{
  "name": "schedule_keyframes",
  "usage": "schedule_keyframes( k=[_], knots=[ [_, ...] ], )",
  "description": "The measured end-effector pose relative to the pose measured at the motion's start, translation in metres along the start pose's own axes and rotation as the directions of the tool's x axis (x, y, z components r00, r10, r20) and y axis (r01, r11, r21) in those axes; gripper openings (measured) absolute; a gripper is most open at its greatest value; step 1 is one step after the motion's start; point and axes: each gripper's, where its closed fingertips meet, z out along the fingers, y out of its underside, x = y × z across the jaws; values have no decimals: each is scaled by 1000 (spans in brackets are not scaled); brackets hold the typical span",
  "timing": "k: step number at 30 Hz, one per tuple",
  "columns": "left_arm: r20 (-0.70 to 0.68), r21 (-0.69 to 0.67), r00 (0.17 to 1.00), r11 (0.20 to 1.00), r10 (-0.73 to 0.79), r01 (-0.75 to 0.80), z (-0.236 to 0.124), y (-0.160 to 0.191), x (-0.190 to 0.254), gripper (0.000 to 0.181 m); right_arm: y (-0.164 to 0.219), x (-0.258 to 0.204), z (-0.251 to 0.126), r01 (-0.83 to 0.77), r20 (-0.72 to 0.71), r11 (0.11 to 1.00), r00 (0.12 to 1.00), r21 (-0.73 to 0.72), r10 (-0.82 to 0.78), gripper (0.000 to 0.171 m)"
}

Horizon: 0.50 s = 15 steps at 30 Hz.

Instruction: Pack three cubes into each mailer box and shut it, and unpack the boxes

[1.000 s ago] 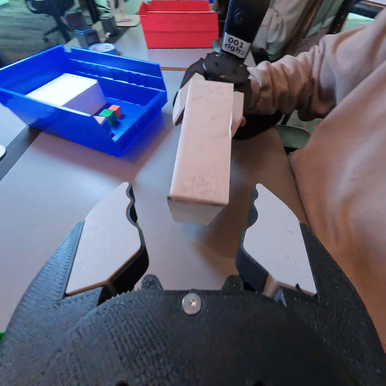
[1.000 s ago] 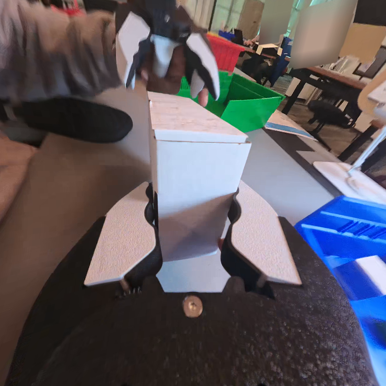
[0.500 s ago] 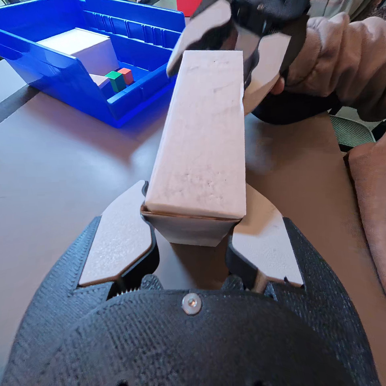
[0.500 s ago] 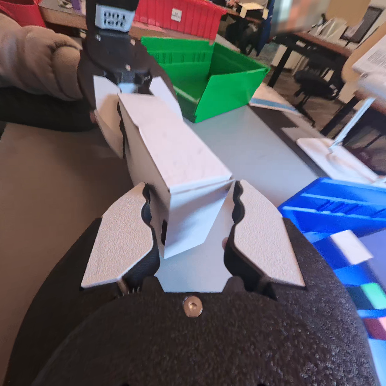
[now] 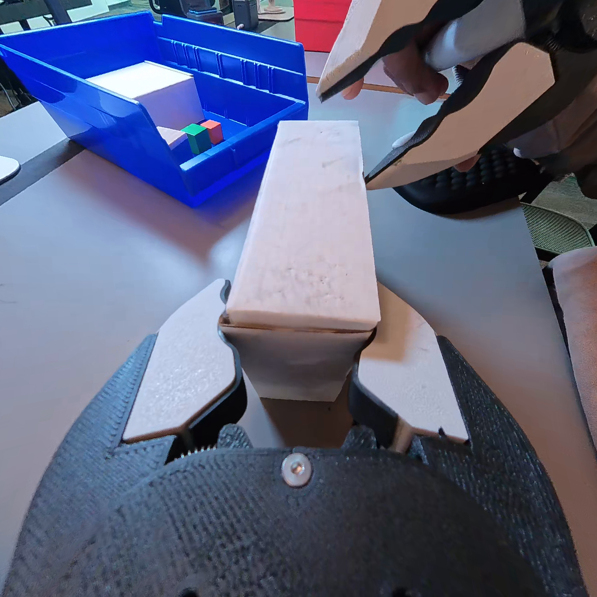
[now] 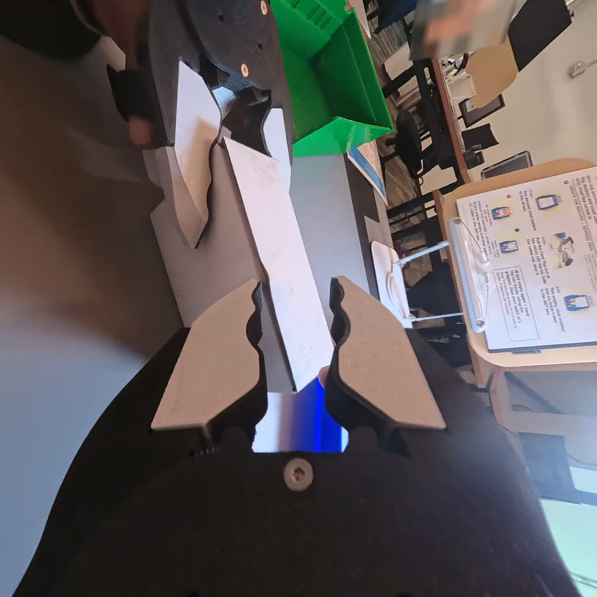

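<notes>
A long white mailer box (image 5: 307,226), lid shut, is held level above the grey table (image 5: 97,290). My left gripper (image 5: 302,290) is shut on its near end. My right gripper (image 5: 342,140) is rolled on its side at the far end, jaws spread, one finger above the box and one beside it. In the right wrist view the box (image 6: 277,242) runs between my right gripper's (image 6: 295,284) open fingers with a gap at the right, and the left gripper (image 6: 240,181) clamps the far end. A blue bin (image 5: 106,122) holds a second white box (image 5: 142,80), a green cube (image 5: 197,137) and a red cube (image 5: 213,130).
A red bin (image 5: 319,26) stands behind the blue one. A green bin (image 6: 339,135) stands past the left gripper. An instruction sheet on a stand (image 6: 533,258) is at the table's side. A person's sleeve (image 5: 575,323) lies along the table's right edge.
My left gripper moved in and shut on the free end of the box. My right gripper, which was shut on the other end, has opened and rolled onto its side.
</notes>
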Motion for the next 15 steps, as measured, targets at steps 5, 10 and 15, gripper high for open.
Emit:
schedule_keyframes(
  k=[5, 10, 15],
  knots=[
    [-33, -18, 999, 1000, 3, -4, -2, 2, 3, 75, -2, 1, 0, 142, -59, 988, 988, -54, -145, 41],
    [-52, -47, 999, 999, 3, -6, -2, 3, 6, 75, -3, -1, -1, 119, 3, 992, 993, -52, -119, 40],
    [-54, -63, 999, 998, -1, -3, -1, 4, 9, 75, -1, -3, -3, 96, 84, 993, 992, -66, -91, 34]
  ],
)
